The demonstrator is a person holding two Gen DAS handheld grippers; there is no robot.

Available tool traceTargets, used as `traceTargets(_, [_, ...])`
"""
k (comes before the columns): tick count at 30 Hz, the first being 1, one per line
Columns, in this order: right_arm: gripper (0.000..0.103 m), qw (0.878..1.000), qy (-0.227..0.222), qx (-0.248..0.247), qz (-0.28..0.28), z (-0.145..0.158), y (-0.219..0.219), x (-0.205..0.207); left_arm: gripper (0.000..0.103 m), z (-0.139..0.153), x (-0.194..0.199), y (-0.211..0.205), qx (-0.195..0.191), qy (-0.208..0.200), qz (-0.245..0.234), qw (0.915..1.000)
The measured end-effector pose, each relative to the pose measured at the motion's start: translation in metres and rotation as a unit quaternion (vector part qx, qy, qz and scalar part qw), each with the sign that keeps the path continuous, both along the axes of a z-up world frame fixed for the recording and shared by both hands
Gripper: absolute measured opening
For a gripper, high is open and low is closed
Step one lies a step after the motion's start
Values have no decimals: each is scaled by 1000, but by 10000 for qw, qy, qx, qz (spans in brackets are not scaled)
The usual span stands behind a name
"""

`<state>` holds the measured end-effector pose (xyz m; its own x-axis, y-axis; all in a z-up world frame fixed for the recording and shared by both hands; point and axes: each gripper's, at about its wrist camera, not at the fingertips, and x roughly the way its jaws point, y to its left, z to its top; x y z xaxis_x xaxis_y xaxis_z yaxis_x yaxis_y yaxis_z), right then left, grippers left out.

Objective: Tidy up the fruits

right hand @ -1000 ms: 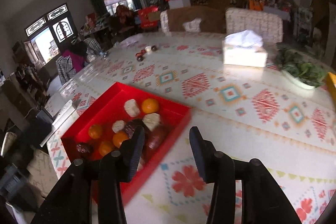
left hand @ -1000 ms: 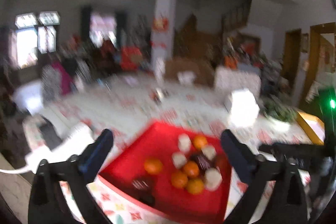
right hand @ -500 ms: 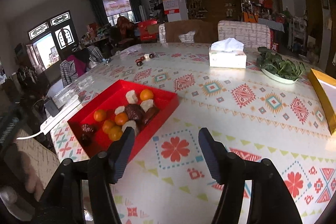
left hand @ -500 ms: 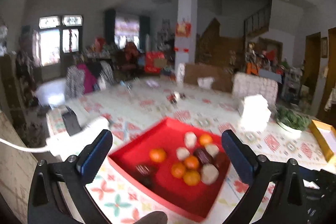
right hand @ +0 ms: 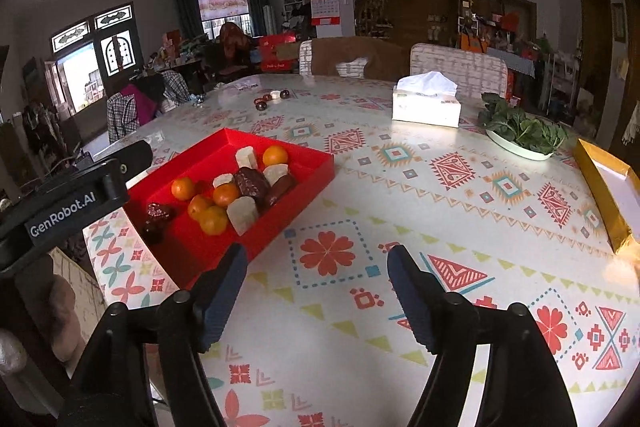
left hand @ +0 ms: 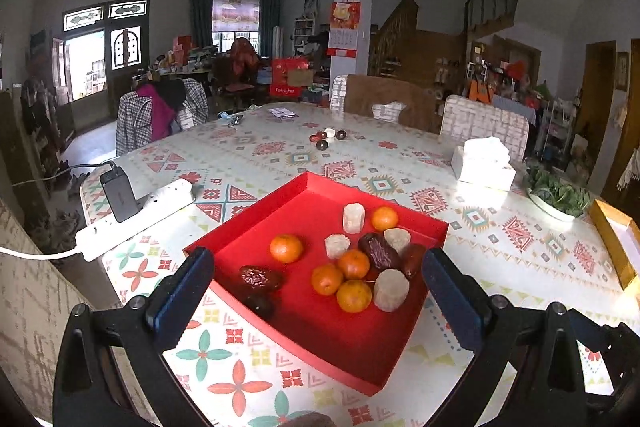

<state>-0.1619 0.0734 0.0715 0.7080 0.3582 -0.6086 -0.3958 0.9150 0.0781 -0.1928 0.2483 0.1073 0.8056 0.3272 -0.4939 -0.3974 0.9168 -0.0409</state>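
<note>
A red tray sits on the patterned table near its front left corner. It holds several mandarins, dark red dates and pale cut chunks. My left gripper is open and empty, hovering above the tray's near side. My right gripper is open and empty, over bare tablecloth to the right of the tray. The left gripper's body shows at the left of the right wrist view.
A white power strip with a black charger lies left of the tray. A tissue box, a plate of greens and a yellow box stand to the right. Small dark fruits lie further back.
Both grippers have pulled back and up from the tray, so more of the table shows. The right gripper has opened wider. The fruits have not moved.
</note>
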Motion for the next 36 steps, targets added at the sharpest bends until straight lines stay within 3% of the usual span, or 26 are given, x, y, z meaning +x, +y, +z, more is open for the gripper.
traceTargets(13, [80,9997,101,-186,139,-11,20,-1,103,-11,5,-6,233,230,-43,9995])
traceTargets(36, [82,9993,227,-255,147,-20,24,4,103,-16,11,-12,85,392,-346,9986])
